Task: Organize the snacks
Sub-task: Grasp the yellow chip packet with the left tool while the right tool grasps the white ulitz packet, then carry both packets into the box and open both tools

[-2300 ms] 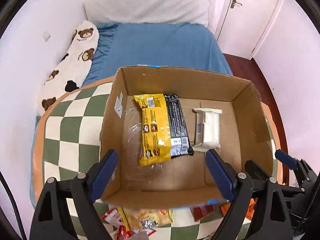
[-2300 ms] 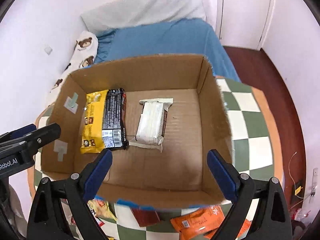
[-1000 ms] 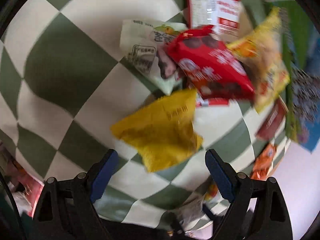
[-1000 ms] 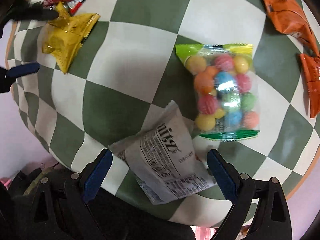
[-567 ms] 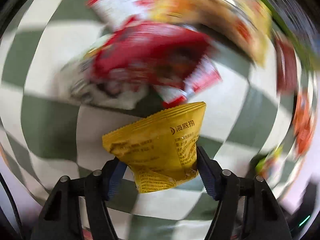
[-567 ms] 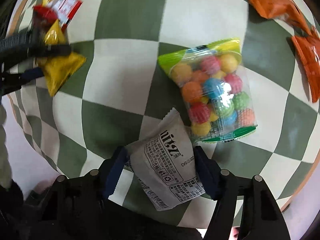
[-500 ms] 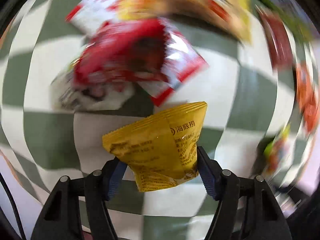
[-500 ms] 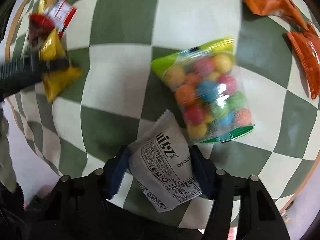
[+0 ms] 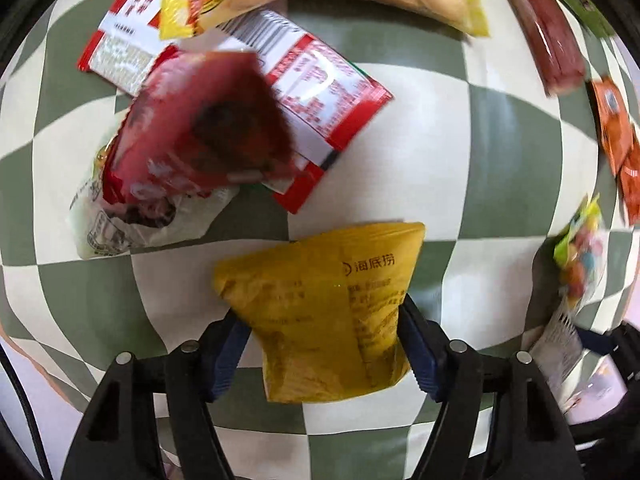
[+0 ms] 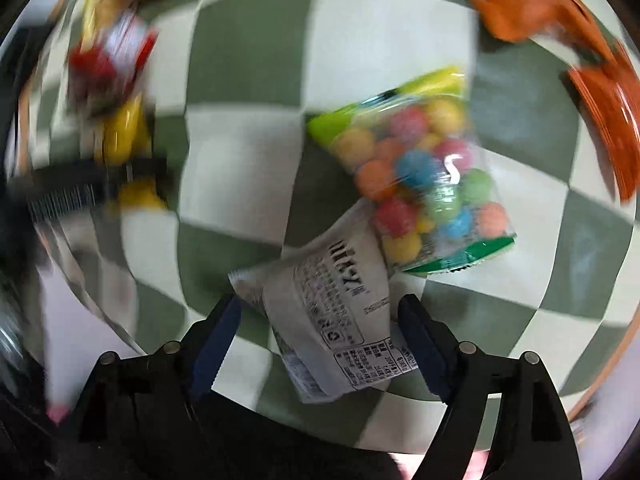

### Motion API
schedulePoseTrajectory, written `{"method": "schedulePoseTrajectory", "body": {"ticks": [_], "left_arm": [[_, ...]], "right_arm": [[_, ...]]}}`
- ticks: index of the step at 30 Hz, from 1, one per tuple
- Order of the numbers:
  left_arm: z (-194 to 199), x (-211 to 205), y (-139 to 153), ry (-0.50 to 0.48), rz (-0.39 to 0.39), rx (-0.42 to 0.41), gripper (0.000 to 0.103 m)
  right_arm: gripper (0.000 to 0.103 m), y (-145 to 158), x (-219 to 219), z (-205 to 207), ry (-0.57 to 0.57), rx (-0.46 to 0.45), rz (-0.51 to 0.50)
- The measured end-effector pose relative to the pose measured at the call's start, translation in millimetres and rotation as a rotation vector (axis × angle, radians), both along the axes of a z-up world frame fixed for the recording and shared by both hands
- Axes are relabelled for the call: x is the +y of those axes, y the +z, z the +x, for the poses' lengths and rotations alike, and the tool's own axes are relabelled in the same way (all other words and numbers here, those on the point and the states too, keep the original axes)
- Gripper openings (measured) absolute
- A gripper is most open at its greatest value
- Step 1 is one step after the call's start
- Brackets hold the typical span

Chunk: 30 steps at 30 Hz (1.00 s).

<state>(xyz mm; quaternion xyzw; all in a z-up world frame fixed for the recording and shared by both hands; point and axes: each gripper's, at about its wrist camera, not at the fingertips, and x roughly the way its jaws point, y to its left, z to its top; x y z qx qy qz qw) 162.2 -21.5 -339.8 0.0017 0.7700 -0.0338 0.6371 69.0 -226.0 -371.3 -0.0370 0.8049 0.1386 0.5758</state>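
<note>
- Since a second ago, both snacks are no longer lying ahead of wide jaws: each is now sitting between a pair of pads.
- We are holding the left gripper (image 9: pixel 320 316) clamped on the yellow packet (image 9: pixel 328 300), both pads pressing its lower half. Its jaws have just been easing open a little. The packet's upper half is standing free over the checkered cloth (image 9: pixel 424 152).
- We are carrying the right gripper (image 10: pixel 318 304) with the white packet (image 10: pixel 332 320) tilted between its jaws, which have just been opening. A gap is showing beside the left pad, so we are reading this one as loose rather than clamped.
- What we are risking on the left: the pads are pinching a slick, puffy bag low down, and if they go on easing it may slide out.
- What we are risking on the right: with the jaws this slack the white packet may drop or twist away. Its top corner is overlapping the candy bag (image 10: pixel 424 184), which it could drag along.
- Counting across the left view, we are seeing:
  - one pale pouch (image 9: pixel 132 228)
  - one blurred red packet (image 9: pixel 200 128) on top of the pouch
  - two red-and-white packets (image 9: pixel 320 92)
  - one yellow packet
  - one dark red bar (image 9: pixel 552 40)
  - two yellowish bags at the top edge, too cropped to count with certainty
- Counting across the right view, we are seeing one white packet, one candy bag and two orange packets (image 10: pixel 520 0).
</note>
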Motion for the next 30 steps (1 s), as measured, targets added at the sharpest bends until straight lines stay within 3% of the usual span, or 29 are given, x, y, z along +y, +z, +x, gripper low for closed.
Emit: {"method": "schedulePoseTrajectory", "body": {"ticks": [2, 4, 11, 15, 18, 20, 21, 24, 30], "left_arm": [[1.4, 0.9, 0.4, 0.018, -0.009, 0.001, 0.07], [3.9, 4.6, 0.1, 0.027, -0.015, 0.005, 0.07], [4.0, 34.2, 0.9, 0.085, -0.034, 0.028, 0.07], [-0.5, 43.7, -5.7, 0.081, -0.013, 0.021, 0.07], [0.6, 20.9, -7.6, 0.019, 0.043, -0.022, 0.07], [-4.4, 5.0, -3.8, -0.05, 0.06, -0.063, 0.059], [-6.6, -0.4, -3.6, -0.072, 0.061, -0.069, 0.059], [-11.9, -14.2, -7.4, -0.118, 0.07, -0.073, 0.059], [-9.6, -12.6, -11.9, -0.091, 0.065, -0.064, 0.059]], "right_arm": [[0.081, -0.8, 2.7, -5.8, 0.056, -0.04, -0.047], [0.059, -0.1, 8.6, -9.0, 0.031, -0.07, -0.047], [0.055, 16.1, -32.6, 8.3, -0.379, -0.135, 0.056], [0.056, 11.3, -43.2, 11.1, -0.497, -0.109, 0.088], [0.069, 0.1, -47.8, 14.0, -0.488, -0.048, 0.09], [0.073, -0.1, -45.6, 10.4, -0.46, -0.052, 0.087], [0.075, 0.6, -43.5, 9.3, -0.441, -0.052, 0.081], [0.076, -5.3, -22.0, 12.9, -0.397, -0.044, 0.052], [0.076, -12.1, 5.2, 14.4, -0.355, -0.041, 0.02]]}}
